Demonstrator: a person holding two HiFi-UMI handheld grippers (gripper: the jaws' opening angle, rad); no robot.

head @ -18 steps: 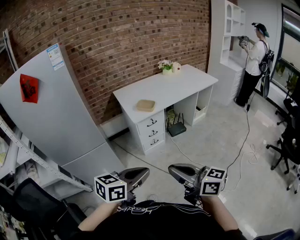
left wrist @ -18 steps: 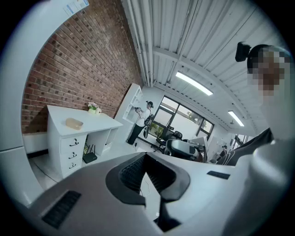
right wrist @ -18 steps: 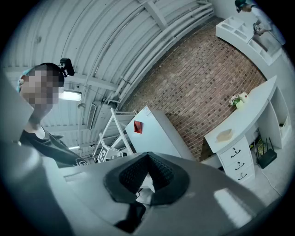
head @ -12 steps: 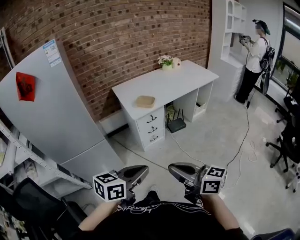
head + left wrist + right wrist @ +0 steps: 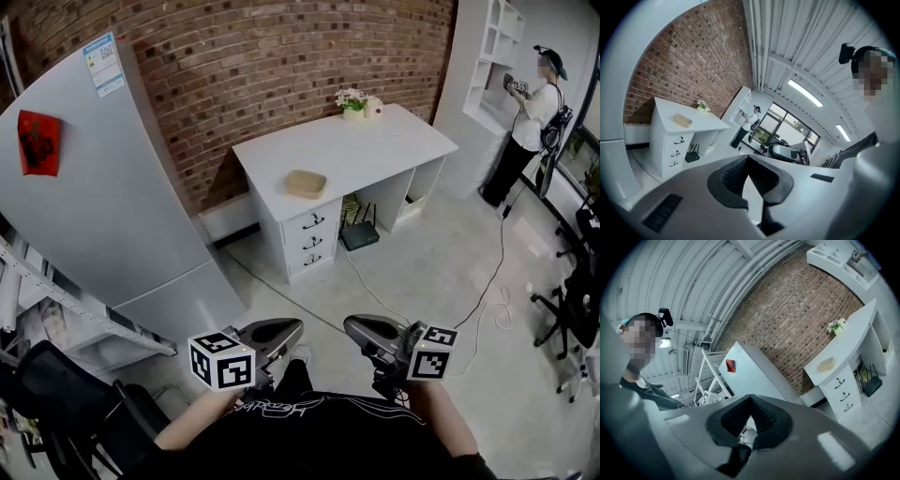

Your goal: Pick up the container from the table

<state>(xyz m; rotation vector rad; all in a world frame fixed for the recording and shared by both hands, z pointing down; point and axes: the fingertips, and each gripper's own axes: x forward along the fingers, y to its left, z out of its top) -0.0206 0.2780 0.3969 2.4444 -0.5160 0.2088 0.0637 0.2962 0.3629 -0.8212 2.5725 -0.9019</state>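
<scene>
A: Head view has panned. The desk point(image 5: 394, 141) sits further right and a bit nearer than half a second ago. Still on approach.
B: Left gripper point(image 5: 284, 329) closed, empty. Tan container point(image 5: 306, 184) on the desk's left end, well apart. Right gripper point(image 5: 356, 330) closed, empty.
A: Only the gripper views show the jaw tips meeting.

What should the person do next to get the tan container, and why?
Probably walk toward the desk: the container sits there, far across the floor, while the left gripper and right gripper are by the body, shut and empty.
</scene>
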